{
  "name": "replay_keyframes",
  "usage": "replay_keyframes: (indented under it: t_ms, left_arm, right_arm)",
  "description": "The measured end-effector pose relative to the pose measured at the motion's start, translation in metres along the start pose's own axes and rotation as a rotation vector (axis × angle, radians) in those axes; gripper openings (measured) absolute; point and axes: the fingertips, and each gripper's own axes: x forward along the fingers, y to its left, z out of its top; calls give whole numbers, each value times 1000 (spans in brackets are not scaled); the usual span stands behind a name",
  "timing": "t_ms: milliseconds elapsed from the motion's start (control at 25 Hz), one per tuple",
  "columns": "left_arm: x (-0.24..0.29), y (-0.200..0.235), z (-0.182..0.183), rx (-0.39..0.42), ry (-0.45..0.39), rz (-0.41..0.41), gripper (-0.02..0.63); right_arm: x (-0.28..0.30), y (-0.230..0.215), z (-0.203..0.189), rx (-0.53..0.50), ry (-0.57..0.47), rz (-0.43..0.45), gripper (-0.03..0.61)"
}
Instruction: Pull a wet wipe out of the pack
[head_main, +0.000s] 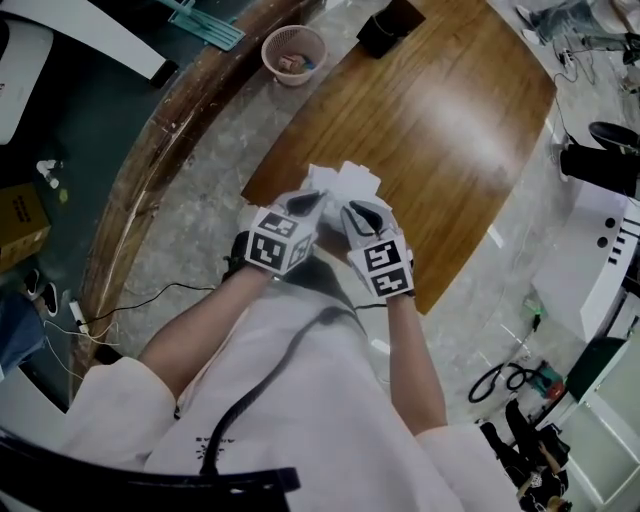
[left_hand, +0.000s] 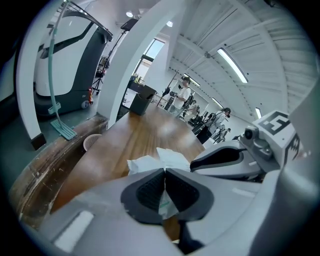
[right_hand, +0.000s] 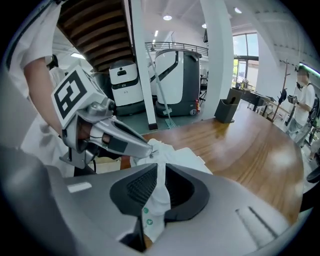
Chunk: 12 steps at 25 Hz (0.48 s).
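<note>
Over the near end of the wooden table (head_main: 450, 140) both grippers meet tip to tip. My right gripper (right_hand: 161, 182) is shut on a white wipe pack (right_hand: 152, 215) with green print, which hangs down between its pads. My left gripper (left_hand: 165, 180) is shut on crumpled white wet wipe (left_hand: 147, 164) material; in the right gripper view its tip (right_hand: 149, 149) pinches that wipe just above the pack. More white sheet (right_hand: 187, 157) spreads out beyond the jaws. In the head view the white wipe (head_main: 342, 183) fans out past the left gripper (head_main: 322, 205) and the right gripper (head_main: 350, 212).
A pink basket (head_main: 293, 53) stands on the floor by the table's far left side, and a black bin (head_main: 390, 28) at its far end. A curved wooden ledge (head_main: 140, 170) runs along the left. Cables (head_main: 150, 300) lie on the floor by my left arm.
</note>
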Motion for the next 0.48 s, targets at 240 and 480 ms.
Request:
replay_keyframes:
  t_ms: [240,480]
  left_arm:
    - [2,0,-1,24,18,-27,14]
    - [2,1,-2,40,31,-49,17]
  right_arm:
    - [6,-4,1,-2,33,-26,52]
    - [12,-9,-1,-5,70,-30,63]
